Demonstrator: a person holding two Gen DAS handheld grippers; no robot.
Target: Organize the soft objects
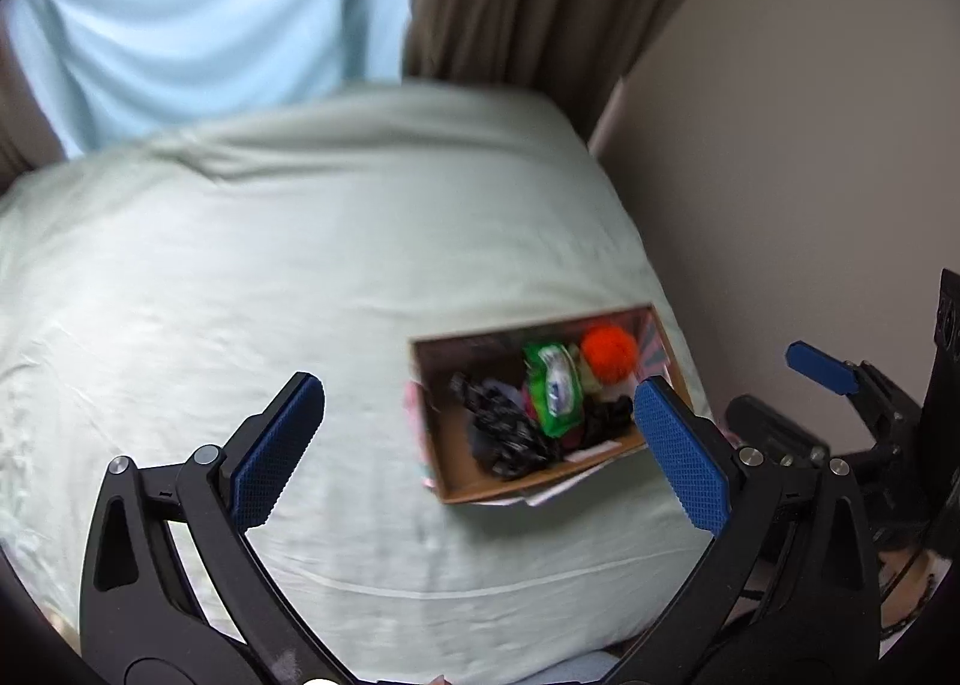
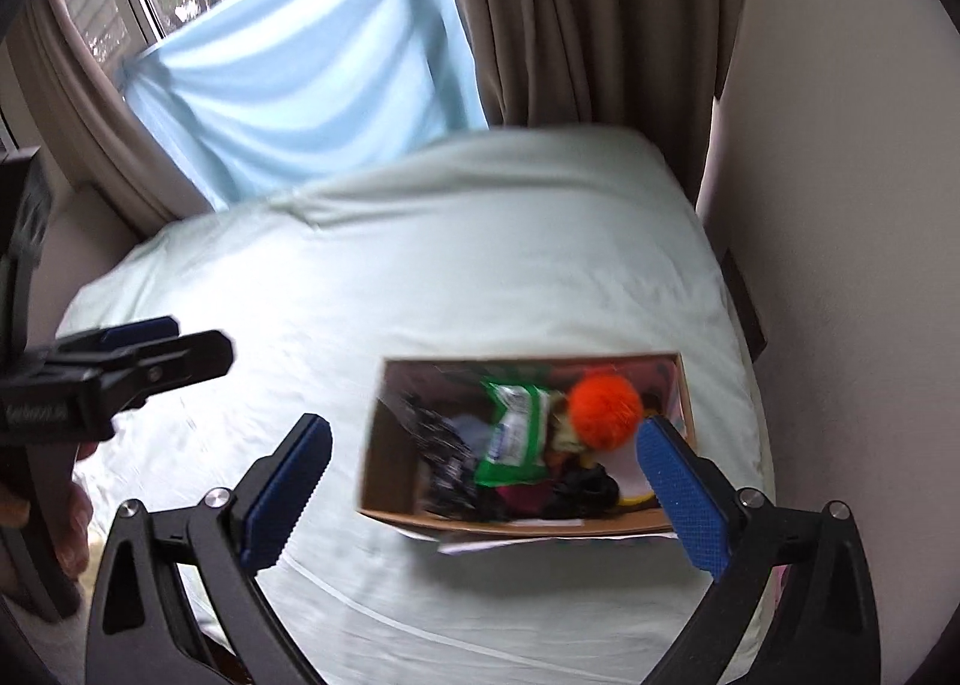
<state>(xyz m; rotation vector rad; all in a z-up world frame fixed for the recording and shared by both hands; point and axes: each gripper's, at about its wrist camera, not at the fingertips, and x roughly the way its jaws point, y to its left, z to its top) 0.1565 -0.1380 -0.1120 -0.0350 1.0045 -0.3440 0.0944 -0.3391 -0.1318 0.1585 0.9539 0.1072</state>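
Note:
An open cardboard box (image 1: pixel 543 482) (image 2: pixel 384 445) lies on the pale green bed, near its right edge. Inside are an orange fuzzy ball (image 1: pixel 607 353) (image 2: pixel 603 407), a green wipes pack (image 1: pixel 555 388) (image 2: pixel 513 436) and dark crumpled items (image 1: pixel 501 427) (image 2: pixel 441 454). My left gripper (image 1: pixel 480 386) hangs above the bed with its jaws wide open and nothing between them. My right gripper (image 2: pixel 486 427) is open too and empty, hovering over the box. Each gripper shows in the other's view: the right gripper (image 1: pixel 786 391) at the right edge, the left gripper (image 2: pixel 198 340) at the left with a hand (image 2: pixel 72 523) on it.
The bed sheet (image 1: pixel 240 295) (image 2: pixel 420 265) is rumpled toward the far end. A light blue cloth (image 2: pixel 288 84) and brown curtains (image 2: pixel 570 12) hang at the window behind. A beige wall (image 1: pixel 780 144) runs close along the bed's right side. White papers (image 2: pixel 474 546) stick out under the box.

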